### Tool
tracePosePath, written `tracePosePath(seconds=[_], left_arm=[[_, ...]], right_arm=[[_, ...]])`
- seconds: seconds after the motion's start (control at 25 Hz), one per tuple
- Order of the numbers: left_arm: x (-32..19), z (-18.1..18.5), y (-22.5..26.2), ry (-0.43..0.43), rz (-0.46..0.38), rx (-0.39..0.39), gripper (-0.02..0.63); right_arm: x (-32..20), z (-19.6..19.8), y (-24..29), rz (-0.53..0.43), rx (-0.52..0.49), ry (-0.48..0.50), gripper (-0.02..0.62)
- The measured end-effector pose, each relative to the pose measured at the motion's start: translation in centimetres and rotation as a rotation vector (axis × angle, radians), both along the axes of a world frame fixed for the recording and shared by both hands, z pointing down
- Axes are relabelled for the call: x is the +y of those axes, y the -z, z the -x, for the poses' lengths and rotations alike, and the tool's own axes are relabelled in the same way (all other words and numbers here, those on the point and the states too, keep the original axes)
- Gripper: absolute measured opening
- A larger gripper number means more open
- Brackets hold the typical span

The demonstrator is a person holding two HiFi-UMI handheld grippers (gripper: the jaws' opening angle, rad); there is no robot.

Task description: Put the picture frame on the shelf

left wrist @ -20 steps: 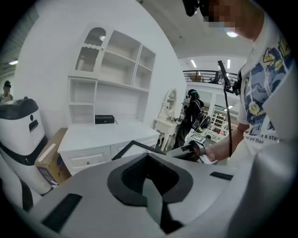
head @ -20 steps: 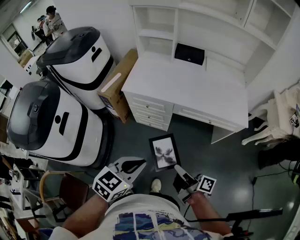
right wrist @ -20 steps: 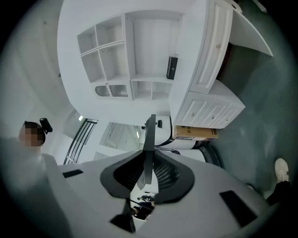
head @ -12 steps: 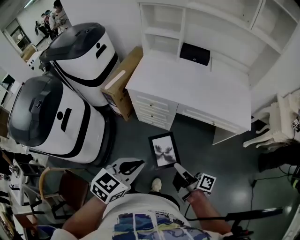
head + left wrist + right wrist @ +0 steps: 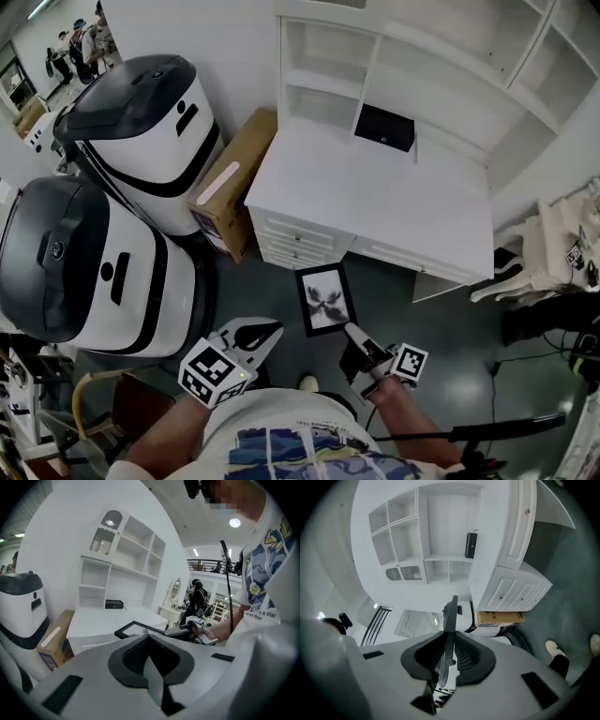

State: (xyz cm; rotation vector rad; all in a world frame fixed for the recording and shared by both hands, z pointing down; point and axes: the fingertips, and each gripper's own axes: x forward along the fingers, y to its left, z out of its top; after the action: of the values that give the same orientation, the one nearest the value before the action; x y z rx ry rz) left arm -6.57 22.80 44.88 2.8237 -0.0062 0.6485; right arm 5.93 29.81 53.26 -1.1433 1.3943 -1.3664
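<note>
Two tools show, and only one carries load. My right tool (image 5: pixel 449 652) is clenched on the near edge of the picture frame (image 5: pixel 324 299), which sits edge-on between its pads. My left tool (image 5: pixel 149 641), just to its left, is closed on nothing. I judge the carry needs steady clamping, with the frame raised above the counter (image 5: pixel 375 202) before advancing. The frame projects forward from the right tool. The shelf (image 5: pixel 328 82) stands beyond it, well apart.

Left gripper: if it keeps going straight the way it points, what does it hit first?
Probably the black-framed picture frame clamped in the right gripper; the white desk lies beyond it. Depth is unclear.
</note>
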Motion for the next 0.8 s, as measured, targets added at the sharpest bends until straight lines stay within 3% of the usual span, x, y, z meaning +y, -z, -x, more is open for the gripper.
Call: tracePosePath(seconds=[0.44, 0.8], left_arm=[[-14.1, 2.7, 1.2, -0.136, -0.001, 0.032, 0.014], [-21.9, 4.0, 0.8, -0.071, 0.028, 0.056, 0.014]], right_arm=[[-15.5, -2.6, 2.1, 0.018, 0.006, -0.234, 0.083], [-25.5, -8.3, 2.5, 0.009, 0.043, -0.348, 0.083]])
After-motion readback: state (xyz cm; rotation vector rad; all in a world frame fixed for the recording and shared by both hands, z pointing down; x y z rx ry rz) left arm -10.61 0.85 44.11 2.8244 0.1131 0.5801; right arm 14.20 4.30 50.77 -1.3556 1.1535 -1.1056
